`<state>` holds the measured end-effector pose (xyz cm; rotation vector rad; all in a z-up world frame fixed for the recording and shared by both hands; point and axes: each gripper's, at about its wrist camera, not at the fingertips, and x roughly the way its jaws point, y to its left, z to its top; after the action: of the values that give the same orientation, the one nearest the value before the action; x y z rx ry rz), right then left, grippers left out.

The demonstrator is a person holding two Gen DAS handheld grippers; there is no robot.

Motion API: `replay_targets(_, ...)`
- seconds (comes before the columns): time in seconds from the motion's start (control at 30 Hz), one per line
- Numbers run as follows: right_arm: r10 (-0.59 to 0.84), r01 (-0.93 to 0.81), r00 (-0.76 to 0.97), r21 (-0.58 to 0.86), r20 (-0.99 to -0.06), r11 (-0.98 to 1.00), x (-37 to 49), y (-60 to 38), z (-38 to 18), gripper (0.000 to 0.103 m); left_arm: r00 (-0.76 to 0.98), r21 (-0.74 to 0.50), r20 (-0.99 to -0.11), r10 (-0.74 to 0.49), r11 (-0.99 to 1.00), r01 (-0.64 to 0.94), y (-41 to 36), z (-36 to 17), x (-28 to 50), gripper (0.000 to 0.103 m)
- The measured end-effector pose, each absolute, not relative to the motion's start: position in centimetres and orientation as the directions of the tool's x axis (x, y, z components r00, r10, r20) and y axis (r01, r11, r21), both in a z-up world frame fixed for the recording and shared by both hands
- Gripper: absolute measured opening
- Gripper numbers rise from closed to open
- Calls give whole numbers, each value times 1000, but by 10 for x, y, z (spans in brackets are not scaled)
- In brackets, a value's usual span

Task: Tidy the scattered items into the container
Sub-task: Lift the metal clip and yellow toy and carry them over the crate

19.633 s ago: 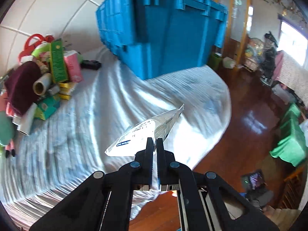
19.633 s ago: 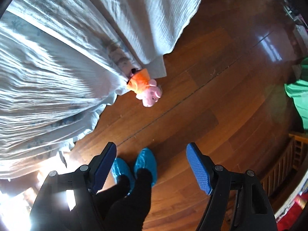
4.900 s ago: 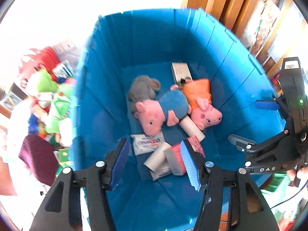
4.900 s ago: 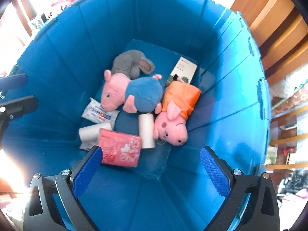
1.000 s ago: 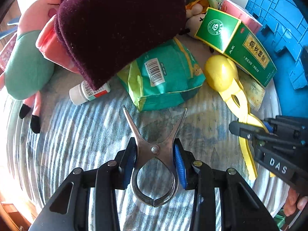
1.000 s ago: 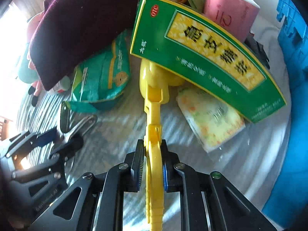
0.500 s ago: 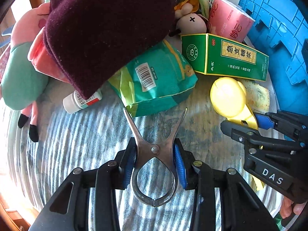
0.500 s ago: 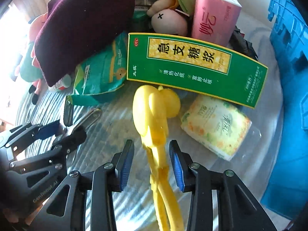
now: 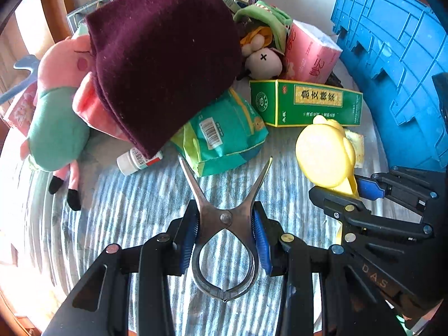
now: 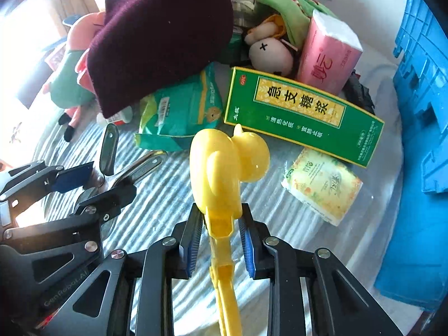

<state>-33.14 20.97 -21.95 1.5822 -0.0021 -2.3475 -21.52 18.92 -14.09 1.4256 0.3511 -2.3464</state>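
My left gripper (image 9: 225, 235) is shut on a large metal clip (image 9: 224, 240), its two arms pointing toward the pile; both also show in the right wrist view, the gripper (image 10: 92, 179) and the clip (image 10: 112, 151). My right gripper (image 10: 219, 235) is shut on the neck of a yellow duck-shaped tong (image 10: 224, 162), held above the cloth; it shows in the left wrist view too (image 9: 324, 151). The blue container (image 9: 392, 64) stands at the right, also in the right wrist view (image 10: 420, 112).
A pile lies ahead: maroon hat (image 9: 156, 56), green snack bag (image 9: 224, 137), green medicine box (image 10: 299, 112), pink tissue pack (image 10: 327, 53), tissue packet (image 10: 322, 184), pig plush (image 9: 53, 117), small white bottle (image 9: 134, 159), round-headed doll (image 9: 263, 61).
Both grippers have pulled back and up from the pile. The yellow tong has risen off the cloth in my right gripper. The clip stays in my left gripper.
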Motion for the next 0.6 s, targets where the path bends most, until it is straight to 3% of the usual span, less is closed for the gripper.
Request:
replay_targets(0.1,-256,254,-386,165,-886,-953,-319,220,-194,25,-463,-19,-864,-200,-904,426,132,-120,-191,37)
replay_targets(0.6,-207,205,-646,94,-735,-974,-313,216,-31,23,-687,5,-677,-265,-935,355,121,-8,-173,37)
